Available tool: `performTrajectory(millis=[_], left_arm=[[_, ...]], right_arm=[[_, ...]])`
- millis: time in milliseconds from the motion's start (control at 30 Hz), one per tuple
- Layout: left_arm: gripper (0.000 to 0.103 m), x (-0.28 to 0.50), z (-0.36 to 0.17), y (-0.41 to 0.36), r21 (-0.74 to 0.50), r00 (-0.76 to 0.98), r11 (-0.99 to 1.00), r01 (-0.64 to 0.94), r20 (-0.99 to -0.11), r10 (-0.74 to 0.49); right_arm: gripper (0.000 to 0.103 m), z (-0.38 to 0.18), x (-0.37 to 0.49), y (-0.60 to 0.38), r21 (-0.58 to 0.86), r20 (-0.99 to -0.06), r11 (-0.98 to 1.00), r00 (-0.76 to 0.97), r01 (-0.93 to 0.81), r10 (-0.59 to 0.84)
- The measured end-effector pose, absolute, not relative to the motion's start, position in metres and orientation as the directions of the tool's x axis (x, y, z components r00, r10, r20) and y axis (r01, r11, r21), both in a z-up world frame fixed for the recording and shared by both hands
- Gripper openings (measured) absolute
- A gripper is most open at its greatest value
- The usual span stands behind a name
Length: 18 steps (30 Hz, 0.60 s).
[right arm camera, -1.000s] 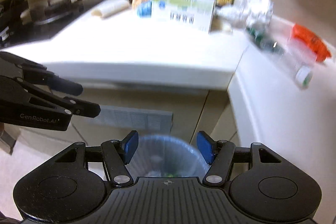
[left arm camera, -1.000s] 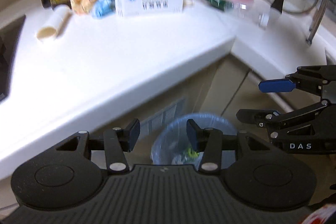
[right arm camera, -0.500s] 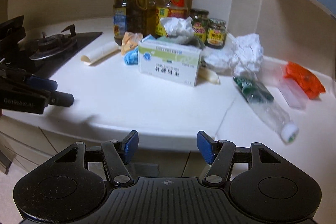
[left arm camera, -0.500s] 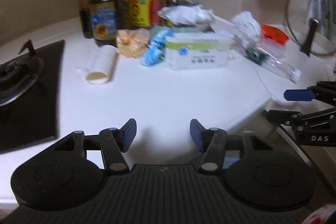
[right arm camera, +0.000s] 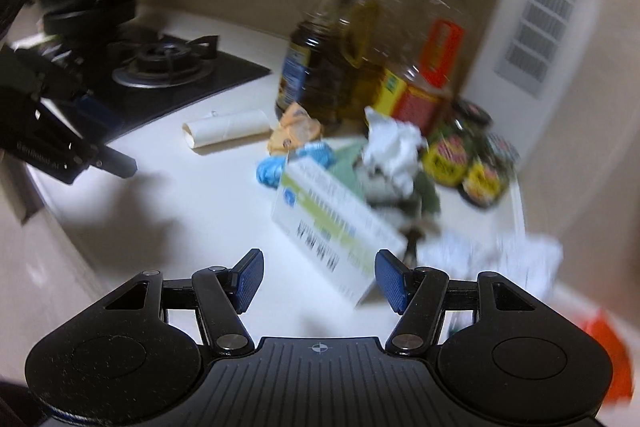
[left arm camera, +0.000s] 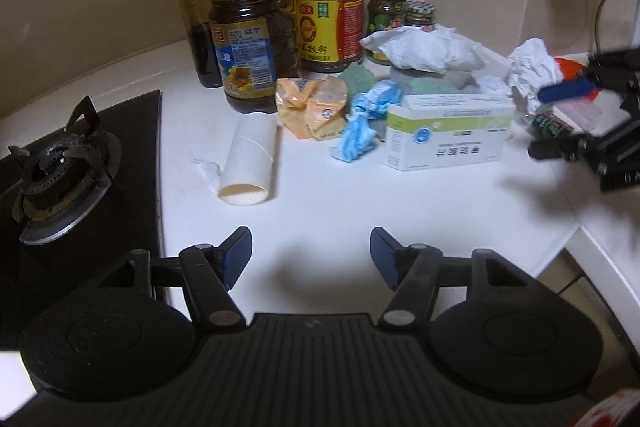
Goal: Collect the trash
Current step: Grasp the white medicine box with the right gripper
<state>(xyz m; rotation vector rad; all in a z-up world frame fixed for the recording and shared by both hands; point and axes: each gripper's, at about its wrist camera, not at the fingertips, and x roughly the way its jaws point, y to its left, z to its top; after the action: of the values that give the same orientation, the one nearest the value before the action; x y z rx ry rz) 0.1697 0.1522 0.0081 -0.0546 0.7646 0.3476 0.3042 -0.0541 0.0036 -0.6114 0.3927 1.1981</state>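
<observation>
— Ahead of the left hand-held gripper [left arm camera: 311, 253], what's lying on the table [left arm camera: 320, 203]?

— Smooth white top, glossy. Straight ahead, well apart from the blue ribbed pads, a cardboard tube [left arm camera: 250, 163] lies on its side with its open round end facing us and a scrap of paper stuck to it. Beyond it to the right: a crinkled yellow wrapper [left arm camera: 312, 107], a twisted blue wrapper [left arm camera: 362, 131], then a flat green-and-white carton [left arm camera: 448, 129] with crumpled white tissue [left arm camera: 424, 49] heaped behind it. Tall plastic oil bottles [left arm camera: 248, 39] stand at the back, and a black gas burner [left arm camera: 60, 167] sits off to the left.

— And the jaws?

— Left ones are opening, nothing between them. The right hand-held gripper [right arm camera: 319, 279] has its jaws apart and empty too; the carton's near corner sits just beyond its right pad. That view is blurred, so whether it touches I can't tell.

— Different from a second ago?

— Yes. Back then both pointed down over a blue-lined bin beside the cabinet, below the table's edge. Now both have come up over the tabletop, the bin is out of sight, and the left jaws stand wider.
</observation>
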Motion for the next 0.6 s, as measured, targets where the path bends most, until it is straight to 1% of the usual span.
performTrajectory(millis=[133,233,367,500,533,600], left_arm=[[0.062,0.184,0.003,0.17,0.087,0.653,0.946,-0.312,-0.704,0.28],[0.062,0.194,0.0,0.179,0.089,0.652,0.953,-0.289,-0.711,0.264],[0.062,0.203,-0.004,0.188,0.082,0.658,0.956,-0.281,-0.709,0.254],[0.062,0.205,-0.008,0.193,0.075,0.662,0.958,-0.277,-0.707,0.247],[0.062,0.205,-0.008,0.195,0.074,0.663,0.958,-0.277,-0.707,0.246],[0.062,0.205,-0.01,0.198,0.068,0.662,0.957,-0.282,-0.709,0.245]], right_arm=[[0.062,0.002,0.319,-0.027,-0.302,-0.607,0.163,0.321,-0.939,0.727],[0.062,-0.003,0.333,-0.006,-0.288,-0.644,0.153,0.309,-0.945,0.7],[0.061,-0.017,0.34,0.013,-0.328,-0.696,0.095,0.308,-0.94,0.648],[0.061,-0.021,0.332,0.011,-0.361,-0.714,0.055,0.313,-0.931,0.627],[0.061,-0.02,0.33,0.009,-0.355,-0.718,0.045,0.303,-0.934,0.627],[0.056,-0.017,0.326,0.009,-0.353,-0.727,0.026,0.291,-0.935,0.622]])
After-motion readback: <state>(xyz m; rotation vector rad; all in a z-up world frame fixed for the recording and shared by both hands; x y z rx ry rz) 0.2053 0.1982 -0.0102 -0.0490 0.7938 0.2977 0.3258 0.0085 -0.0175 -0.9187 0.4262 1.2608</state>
